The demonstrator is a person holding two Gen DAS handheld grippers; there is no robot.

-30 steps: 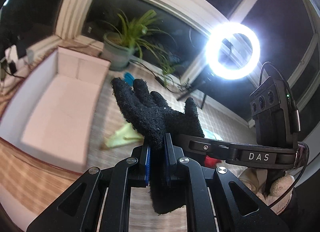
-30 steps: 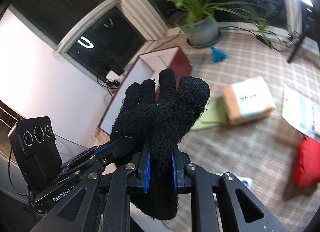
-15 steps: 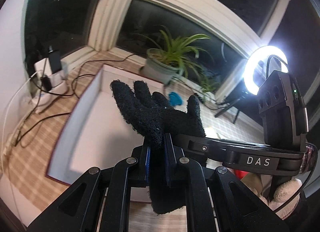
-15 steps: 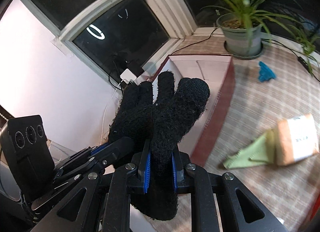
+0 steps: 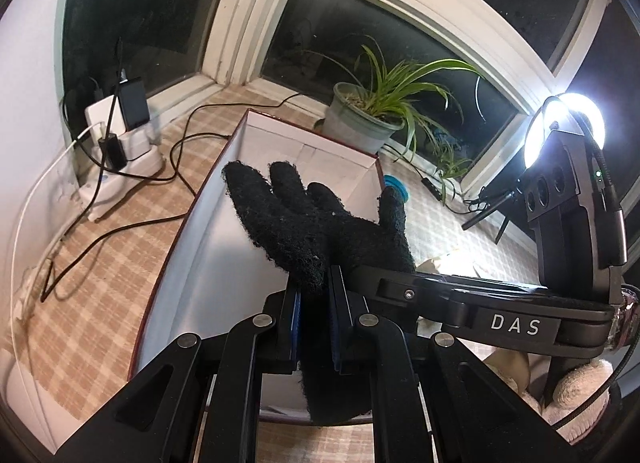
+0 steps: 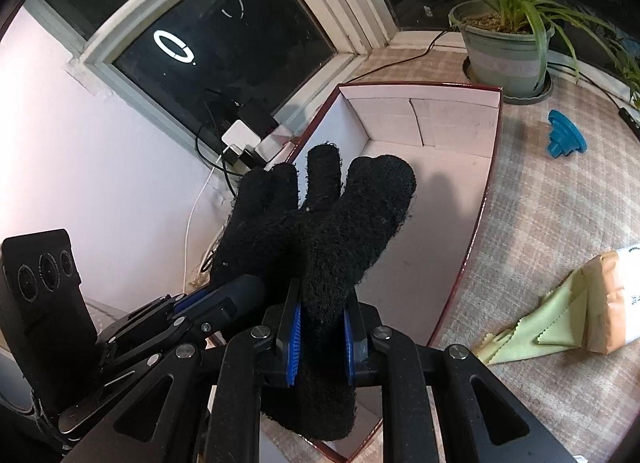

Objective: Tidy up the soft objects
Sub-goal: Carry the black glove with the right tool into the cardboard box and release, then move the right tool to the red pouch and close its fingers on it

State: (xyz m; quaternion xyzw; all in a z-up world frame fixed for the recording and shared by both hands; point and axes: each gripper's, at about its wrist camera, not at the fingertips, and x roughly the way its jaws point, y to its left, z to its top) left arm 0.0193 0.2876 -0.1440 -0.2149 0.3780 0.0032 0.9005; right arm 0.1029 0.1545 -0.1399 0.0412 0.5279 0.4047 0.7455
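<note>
Together, the left gripper [image 5: 314,319] and right gripper [image 6: 320,337] each clamp their fingers on one black glove [image 5: 320,223], above the box [image 6: 424,263], plant [image 6: 508,39] at one o'clock.

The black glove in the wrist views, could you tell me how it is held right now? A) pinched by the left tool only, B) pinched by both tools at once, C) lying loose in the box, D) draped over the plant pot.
B: the black glove sits clamped between the blue pads of the right tool, and the left tool clamps it too, above the open box.
</note>
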